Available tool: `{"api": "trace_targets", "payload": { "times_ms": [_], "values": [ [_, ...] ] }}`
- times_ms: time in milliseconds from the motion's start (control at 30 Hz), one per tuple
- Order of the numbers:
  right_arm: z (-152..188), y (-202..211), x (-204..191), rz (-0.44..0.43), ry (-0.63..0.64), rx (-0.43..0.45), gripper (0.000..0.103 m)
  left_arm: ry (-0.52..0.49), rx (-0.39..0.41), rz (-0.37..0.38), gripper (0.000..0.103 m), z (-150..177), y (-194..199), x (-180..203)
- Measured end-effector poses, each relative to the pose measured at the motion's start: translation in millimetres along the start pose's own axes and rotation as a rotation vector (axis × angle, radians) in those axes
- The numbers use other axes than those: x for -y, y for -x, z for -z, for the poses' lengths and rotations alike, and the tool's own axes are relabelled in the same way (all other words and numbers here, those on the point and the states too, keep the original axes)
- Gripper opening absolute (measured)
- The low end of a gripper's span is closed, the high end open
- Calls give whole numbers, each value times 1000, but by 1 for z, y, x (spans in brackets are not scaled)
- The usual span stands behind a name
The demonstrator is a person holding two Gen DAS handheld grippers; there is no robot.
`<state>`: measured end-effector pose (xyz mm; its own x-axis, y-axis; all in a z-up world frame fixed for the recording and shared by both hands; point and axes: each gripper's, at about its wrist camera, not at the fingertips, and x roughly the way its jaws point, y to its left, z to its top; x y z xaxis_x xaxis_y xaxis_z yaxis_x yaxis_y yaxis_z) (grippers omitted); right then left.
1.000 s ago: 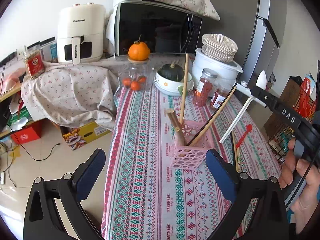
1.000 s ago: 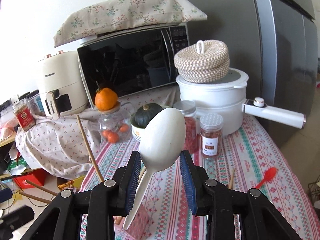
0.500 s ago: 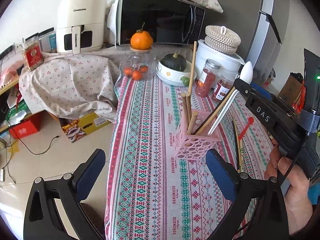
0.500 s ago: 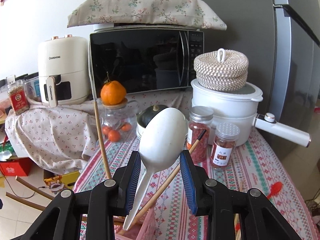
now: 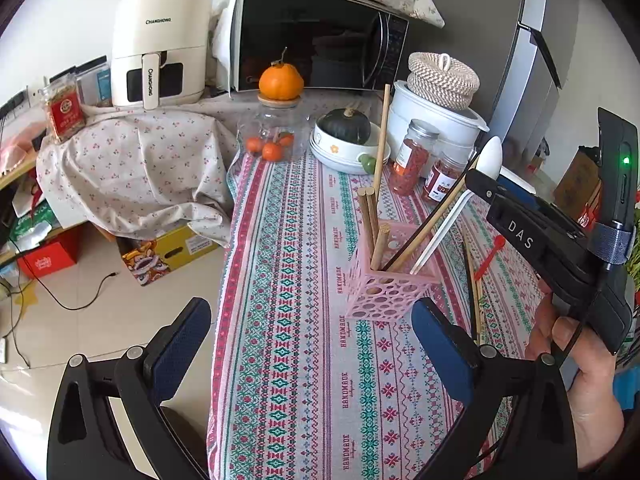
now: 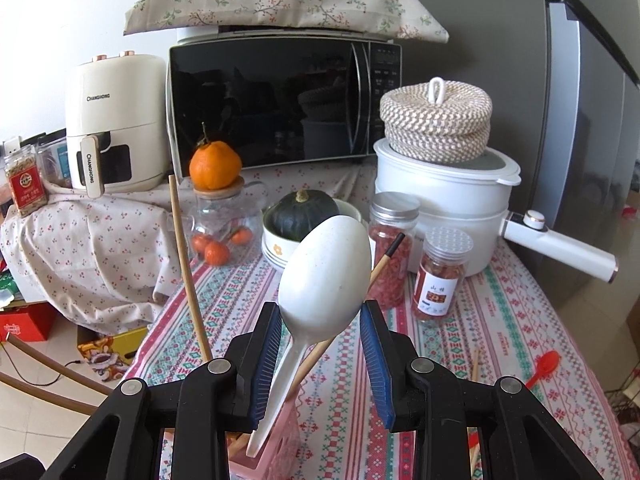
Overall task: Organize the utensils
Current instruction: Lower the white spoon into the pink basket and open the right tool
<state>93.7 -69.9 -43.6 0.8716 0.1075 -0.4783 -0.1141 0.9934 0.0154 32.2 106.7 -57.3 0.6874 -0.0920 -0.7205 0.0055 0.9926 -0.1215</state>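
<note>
- Right gripper [image 6: 320,338]: pinching spoon [image 6: 325,270] by the bowl, pads against both its sides.
- Handle running down and toward the camera, tip inside holder [image 5: 390,270]; long axis steeply tilted, bowl up.
- Already in holder: several chopsticks [image 5: 372,220], leaning.
- Left gripper [image 5: 310,346]: spread wide, nothing between pads, short of holder.
- Right hand nearer; likely only letting go is left.
- Loose on cloth to the right of holder: red spoon [image 5: 491,254], more chopsticks.

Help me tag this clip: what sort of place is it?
Likely a home kitchen corner: a microwave, an air fryer and a fridge stand around a cloth-covered table.
</note>
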Motion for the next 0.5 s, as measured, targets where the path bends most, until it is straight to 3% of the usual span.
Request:
{"api": "trace_targets", "payload": {
  "times_ms": [100,233,500],
  "values": [
    [0,0,1,-13,-9,-8,38,-3,-1,0,102,0,0,1],
    [0,2,6,-67,-58,-30,51,-10,-2,3,102,0,0,3],
    [1,22,39,-123,-147,-67,68,-69,-24,43,102,8,-1,26]
  ]
}}
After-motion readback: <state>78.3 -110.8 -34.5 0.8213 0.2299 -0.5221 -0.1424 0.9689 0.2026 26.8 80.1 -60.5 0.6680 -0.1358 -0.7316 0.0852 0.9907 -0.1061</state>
